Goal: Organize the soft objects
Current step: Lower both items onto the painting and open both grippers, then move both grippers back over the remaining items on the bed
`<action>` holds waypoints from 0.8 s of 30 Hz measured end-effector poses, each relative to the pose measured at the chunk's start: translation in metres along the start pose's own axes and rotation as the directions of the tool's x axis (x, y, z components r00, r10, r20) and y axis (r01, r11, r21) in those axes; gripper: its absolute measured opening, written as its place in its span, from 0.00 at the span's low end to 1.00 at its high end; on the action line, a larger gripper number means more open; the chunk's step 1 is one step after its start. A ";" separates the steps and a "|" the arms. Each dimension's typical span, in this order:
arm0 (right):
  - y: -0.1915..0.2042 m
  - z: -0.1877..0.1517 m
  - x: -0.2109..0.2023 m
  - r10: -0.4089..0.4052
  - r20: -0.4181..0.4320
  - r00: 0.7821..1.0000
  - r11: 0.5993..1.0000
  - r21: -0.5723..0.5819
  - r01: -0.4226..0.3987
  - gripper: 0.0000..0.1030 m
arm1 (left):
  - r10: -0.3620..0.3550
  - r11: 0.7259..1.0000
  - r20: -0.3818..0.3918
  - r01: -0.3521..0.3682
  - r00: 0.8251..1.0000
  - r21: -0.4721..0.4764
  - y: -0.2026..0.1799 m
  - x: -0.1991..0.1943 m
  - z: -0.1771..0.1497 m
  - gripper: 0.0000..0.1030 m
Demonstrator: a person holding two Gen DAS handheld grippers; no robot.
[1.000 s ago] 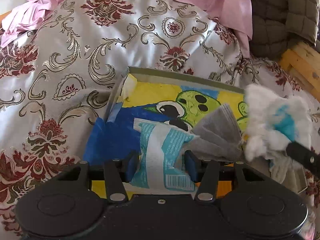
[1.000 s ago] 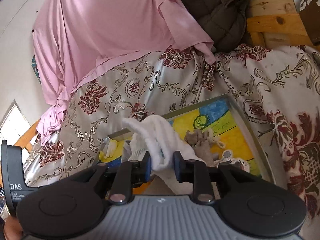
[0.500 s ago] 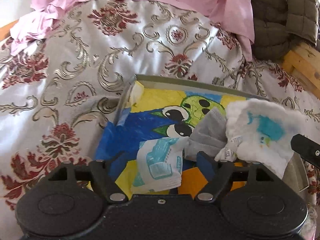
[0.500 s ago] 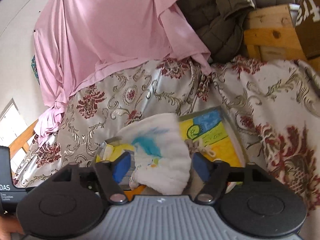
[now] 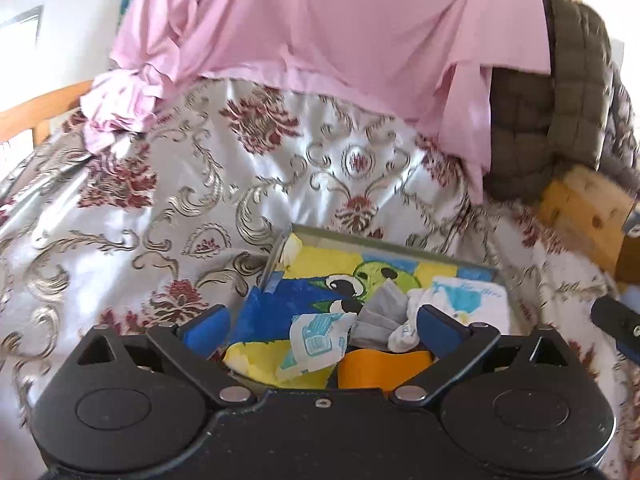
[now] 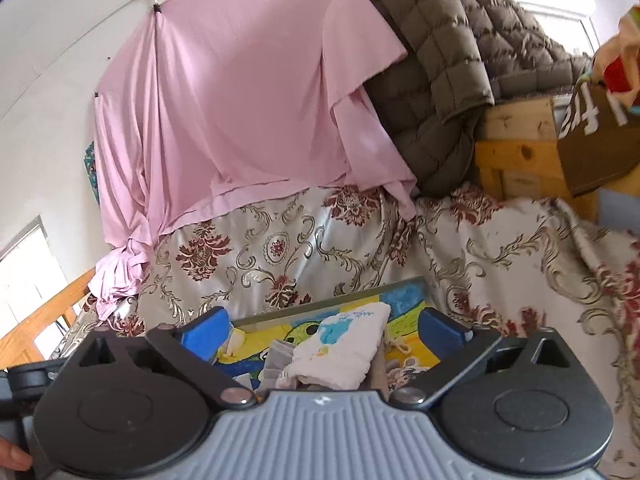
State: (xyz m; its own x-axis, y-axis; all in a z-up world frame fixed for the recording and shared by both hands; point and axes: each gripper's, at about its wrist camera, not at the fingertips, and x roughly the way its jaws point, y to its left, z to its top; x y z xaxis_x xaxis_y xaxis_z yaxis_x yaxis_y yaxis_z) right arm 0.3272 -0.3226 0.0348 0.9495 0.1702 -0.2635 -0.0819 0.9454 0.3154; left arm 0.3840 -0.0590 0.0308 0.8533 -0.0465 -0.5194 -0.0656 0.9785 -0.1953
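A shallow box with a yellow, blue and green cartoon lining (image 5: 384, 236) (image 6: 332, 304) lies on the patterned bedspread. In it lie a white and teal packet (image 5: 316, 344), a grey cloth (image 5: 380, 312) and a white cloth with a blue print (image 5: 464, 300) (image 6: 344, 348). My left gripper (image 5: 320, 328) is open and empty, raised above the box's near edge. My right gripper (image 6: 324, 330) is open and empty above the white cloth, which lies free in the box.
A silver bedspread with red flowers (image 5: 180, 200) covers the bed. A pink sheet (image 6: 240, 120) hangs behind it. A brown quilted jacket (image 6: 440, 60) lies on wooden furniture (image 6: 516, 152) at the right, beside a cardboard box (image 6: 596, 136).
My left gripper opened and let go of the packet. My right gripper opened and dropped the white cloth into the box. Both grippers pulled back and up.
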 end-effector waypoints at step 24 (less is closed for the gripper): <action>0.035 -0.054 -0.156 -0.004 0.098 0.995 0.997 -0.078 0.011 1.00 | -0.070 0.997 0.140 0.068 0.988 0.023 0.019 -0.167 -0.083 0.99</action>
State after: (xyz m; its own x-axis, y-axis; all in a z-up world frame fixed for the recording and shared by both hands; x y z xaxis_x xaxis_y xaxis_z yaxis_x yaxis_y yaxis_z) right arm 0.1595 -0.3013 0.0380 0.9748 0.1386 -0.1746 -0.0944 0.9661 0.2401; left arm 0.1977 -0.0495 0.0447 0.9199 -0.0866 -0.3824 0.0043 0.9774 -0.2112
